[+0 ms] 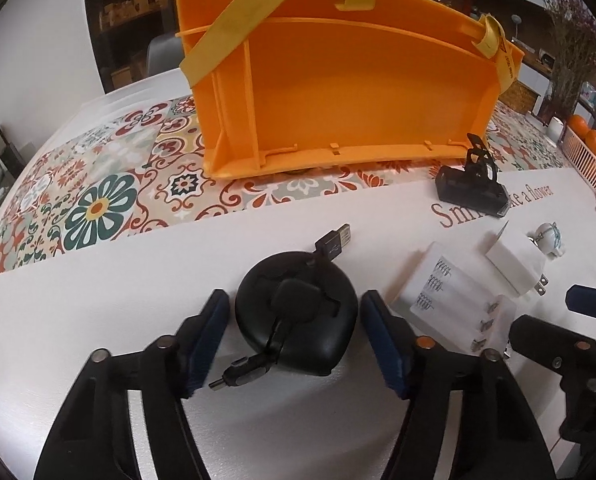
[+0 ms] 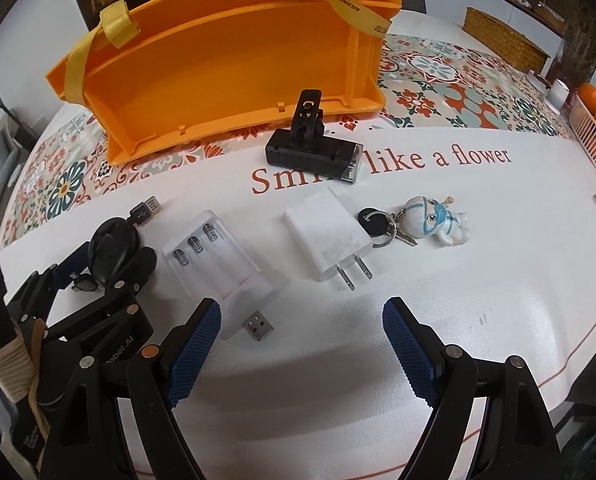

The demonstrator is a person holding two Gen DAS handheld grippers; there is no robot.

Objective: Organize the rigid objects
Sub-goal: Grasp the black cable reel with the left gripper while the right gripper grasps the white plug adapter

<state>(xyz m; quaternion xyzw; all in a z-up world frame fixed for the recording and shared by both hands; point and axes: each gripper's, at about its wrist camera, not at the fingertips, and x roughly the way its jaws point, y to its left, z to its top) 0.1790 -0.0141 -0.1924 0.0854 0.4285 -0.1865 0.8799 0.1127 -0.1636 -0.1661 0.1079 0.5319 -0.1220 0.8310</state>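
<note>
A black round retractable cable reel (image 1: 298,312) lies on the white tablecloth between the fingers of my left gripper (image 1: 296,312). The pads stand close on both sides of it with thin gaps, so the gripper is open. Seen from the right wrist, the left gripper (image 2: 110,256) flanks the reel (image 2: 112,248). My right gripper (image 2: 301,308) is open over bare cloth, just short of a white plug charger (image 2: 329,236) and a clear battery holder (image 2: 218,256). An orange caddy (image 1: 337,92) with yellow straps lies on its side behind.
A black bike light (image 2: 313,156) lies before the caddy. A key ring with a figurine (image 2: 433,220) lies to the right of the charger. A small USB dongle (image 2: 258,325) rests by my right gripper's left finger. A pink rack with oranges (image 2: 593,128) lines the right edge.
</note>
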